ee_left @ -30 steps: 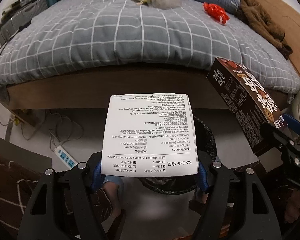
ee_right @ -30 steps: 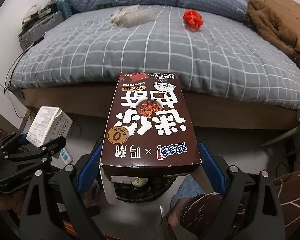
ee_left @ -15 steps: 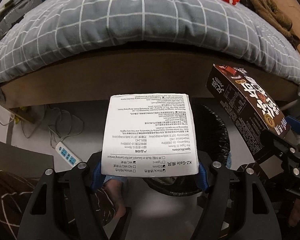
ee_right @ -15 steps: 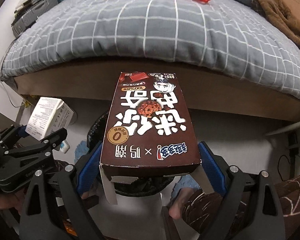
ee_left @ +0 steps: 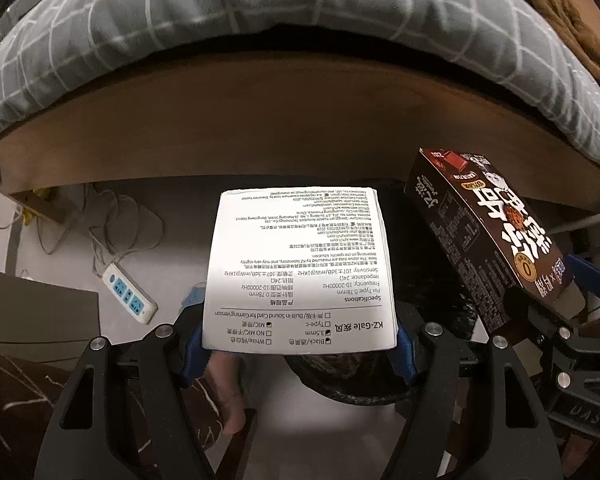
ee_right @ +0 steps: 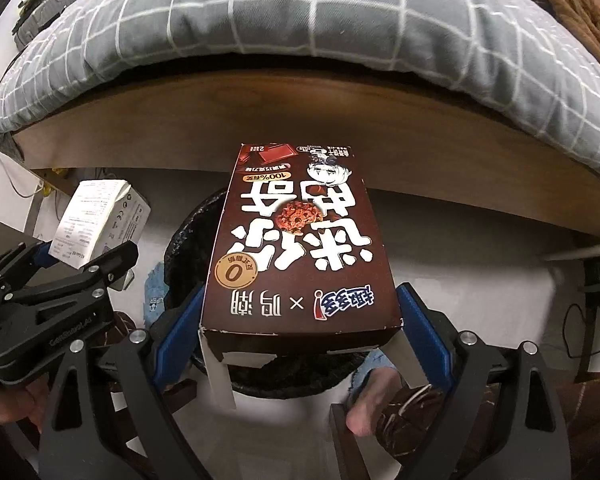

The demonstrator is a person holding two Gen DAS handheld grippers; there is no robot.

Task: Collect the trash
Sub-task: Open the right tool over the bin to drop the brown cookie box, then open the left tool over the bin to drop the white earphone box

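Note:
My left gripper (ee_left: 298, 354) is shut on a white printed box (ee_left: 298, 268), held level above a black-lined trash bin (ee_left: 432, 264) on the floor. The white box also shows in the right wrist view (ee_right: 96, 222). My right gripper (ee_right: 300, 340) is shut on a brown chocolate snack box (ee_right: 300, 240), held over the same bin (ee_right: 188, 232). The brown box shows at the right of the left wrist view (ee_left: 484, 228). The two boxes are side by side and apart.
A bed with a grey checked cover (ee_left: 260, 8) and a wooden frame (ee_left: 300, 120) stands just ahead. A power strip (ee_left: 129, 292) and cables lie on the floor at the left. The person's feet (ee_right: 374, 400) are by the bin.
Both grippers have dropped lower and tipped down with their boxes. The bed top has slid out of view and the bin under the boxes shows more.

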